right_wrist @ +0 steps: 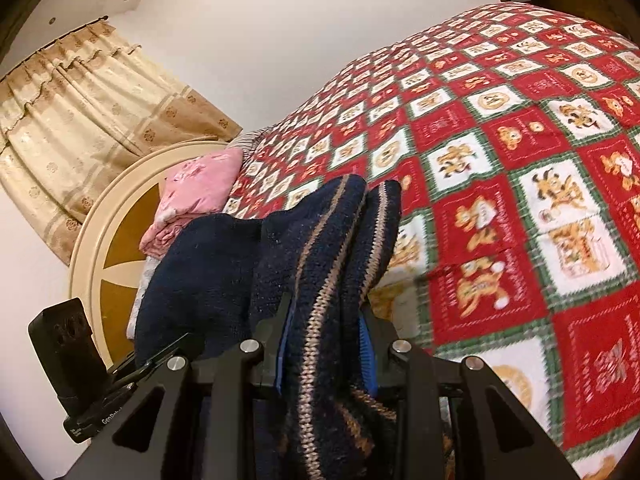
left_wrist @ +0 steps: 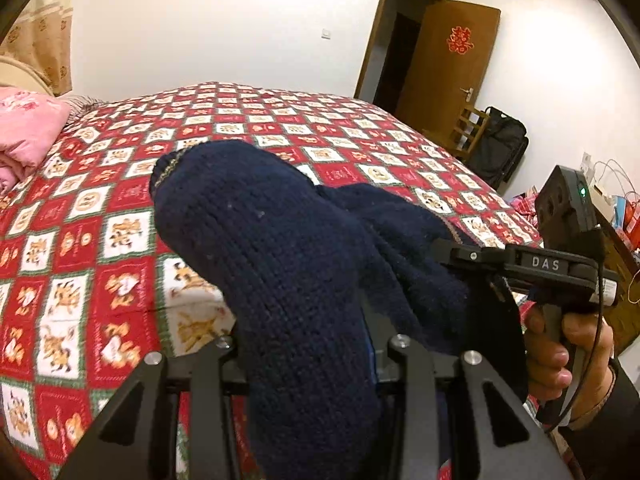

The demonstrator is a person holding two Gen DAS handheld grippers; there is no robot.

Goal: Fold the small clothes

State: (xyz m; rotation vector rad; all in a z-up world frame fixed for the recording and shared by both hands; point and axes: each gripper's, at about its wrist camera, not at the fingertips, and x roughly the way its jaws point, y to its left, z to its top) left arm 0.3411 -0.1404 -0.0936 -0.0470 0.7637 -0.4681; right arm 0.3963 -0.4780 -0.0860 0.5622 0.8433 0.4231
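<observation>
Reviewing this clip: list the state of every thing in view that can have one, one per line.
navy knit garment: lifted off the bed, bunched, held by both grippers
left gripper: shut on the garment
right gripper: shut on the garment's striped edge
bedspread: spread over the bed
pink quilt: folded at the headboard
door: open

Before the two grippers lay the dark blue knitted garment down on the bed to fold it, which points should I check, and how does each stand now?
1. Left gripper clamped on the dark blue knitted garment: ok.
2. Right gripper clamped on its tan-striped edge: ok.
3. Garment lifted off the red checked bedspread: ok.
4. Garment spread flat between the grippers: not ok, bunched.
5. Pink pillow away from the landing spot: ok.
6. Which part each gripper holds: cannot tell.
</observation>
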